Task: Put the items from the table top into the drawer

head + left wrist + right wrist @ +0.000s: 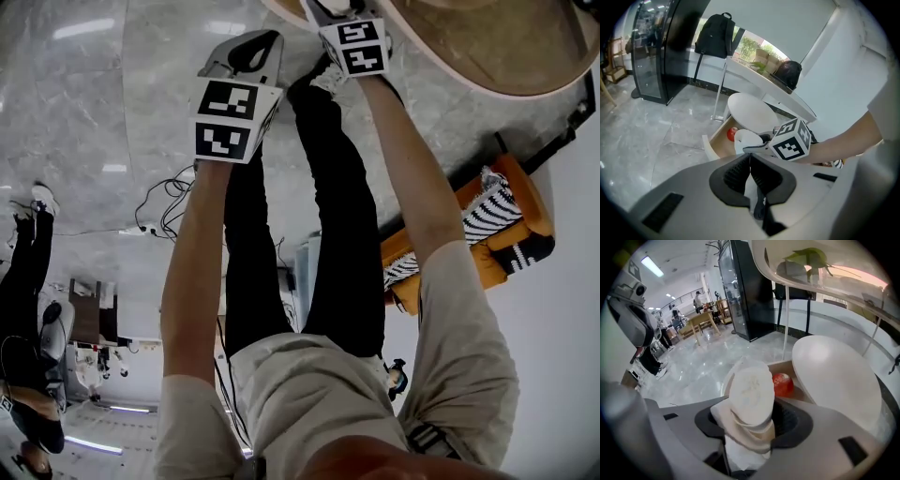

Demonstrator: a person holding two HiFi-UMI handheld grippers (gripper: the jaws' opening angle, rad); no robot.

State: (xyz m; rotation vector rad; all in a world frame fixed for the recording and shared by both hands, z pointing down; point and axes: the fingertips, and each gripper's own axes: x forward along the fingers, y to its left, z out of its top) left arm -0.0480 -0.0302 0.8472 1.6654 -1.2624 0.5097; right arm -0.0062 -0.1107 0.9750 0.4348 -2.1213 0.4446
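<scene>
White item (751, 390): being pinched in right gripper (752, 420), near open drawer (783, 365) holding 1 red ball (782, 383); left gripper (751, 165) pressing shut, empty.

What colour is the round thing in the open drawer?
The round thing is red; the right gripper view shows it best.

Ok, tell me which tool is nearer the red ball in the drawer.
Right. The right tool, gripping a white item, is over the drawer close to the red ball; the left tool is further back, behind it.
</scene>
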